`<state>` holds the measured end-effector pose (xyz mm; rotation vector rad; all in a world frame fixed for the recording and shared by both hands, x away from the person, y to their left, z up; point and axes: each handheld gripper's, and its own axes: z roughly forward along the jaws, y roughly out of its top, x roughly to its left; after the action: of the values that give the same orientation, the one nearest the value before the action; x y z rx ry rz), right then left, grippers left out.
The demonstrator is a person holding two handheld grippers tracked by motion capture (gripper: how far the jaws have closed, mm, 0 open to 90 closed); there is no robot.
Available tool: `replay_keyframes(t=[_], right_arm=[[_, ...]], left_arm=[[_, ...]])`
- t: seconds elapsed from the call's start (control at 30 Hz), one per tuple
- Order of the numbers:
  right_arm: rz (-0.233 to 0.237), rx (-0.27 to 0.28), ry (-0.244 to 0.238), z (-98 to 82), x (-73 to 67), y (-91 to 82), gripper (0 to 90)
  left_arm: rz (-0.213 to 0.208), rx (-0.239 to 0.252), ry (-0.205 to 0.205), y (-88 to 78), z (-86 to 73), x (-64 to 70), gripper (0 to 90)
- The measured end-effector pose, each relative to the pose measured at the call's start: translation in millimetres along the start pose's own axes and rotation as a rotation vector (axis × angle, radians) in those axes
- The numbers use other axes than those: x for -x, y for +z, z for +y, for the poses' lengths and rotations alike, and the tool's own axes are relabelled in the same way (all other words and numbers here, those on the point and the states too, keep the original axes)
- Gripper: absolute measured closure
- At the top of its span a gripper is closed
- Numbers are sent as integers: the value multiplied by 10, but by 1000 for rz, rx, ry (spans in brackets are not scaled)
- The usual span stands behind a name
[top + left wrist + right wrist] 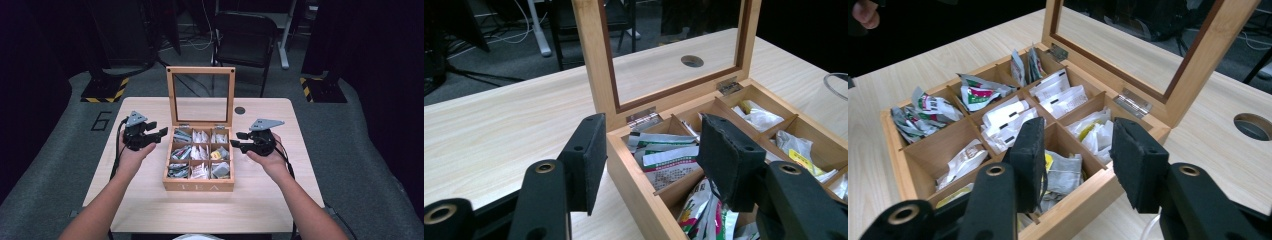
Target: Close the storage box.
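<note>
Wooden tea box [199, 186], square, nine compartments of crinkled sachets, glass lid upright

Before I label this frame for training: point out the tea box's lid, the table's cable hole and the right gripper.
lid [171, 95]: high view, left wooden frame rail.
cable hole [240, 110]: high view, dark centre.
right gripper [234, 139]: high view, between its jaw tips.

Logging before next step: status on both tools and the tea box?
Left tool open, empty, at the box's left side. Right tool open, empty, at its right side. Tea box lid up, nine compartments holding packets. Nothing in the way.
</note>
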<state>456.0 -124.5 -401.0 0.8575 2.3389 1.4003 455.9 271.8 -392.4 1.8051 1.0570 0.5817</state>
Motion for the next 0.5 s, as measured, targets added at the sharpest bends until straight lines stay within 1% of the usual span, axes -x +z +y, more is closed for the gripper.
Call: replay_keyframes(t=[0.07, 0.1, 0.17, 0.27, 0.37, 0.4, 0.5], right_arm=[[1, 3, 8, -15, -21, -3, 579], [9, 10, -2, -45, -53, -4, 590], [9, 9, -2, -54, -68, -5, 594], [21, 5, -6, -100, -120, 0, 603], [41, -6, -10, -165, -160, 25, 610], [42, -12, -2, -180, -169, 29, 613], [47, -19, -5, -221, -167, 51, 619]], left_arm=[[-1, -4, 4, -2, 2, 4, 459], [6, -5, 11, -3, -1, 16, 459], [12, -10, 13, -5, 0, 22, 461], [25, -2, 12, -10, 0, 30, 462], [22, 0, 7, -17, 3, 27, 462], [21, -1, 7, -20, 2, 27, 462], [22, 0, 10, -25, 1, 27, 464]])
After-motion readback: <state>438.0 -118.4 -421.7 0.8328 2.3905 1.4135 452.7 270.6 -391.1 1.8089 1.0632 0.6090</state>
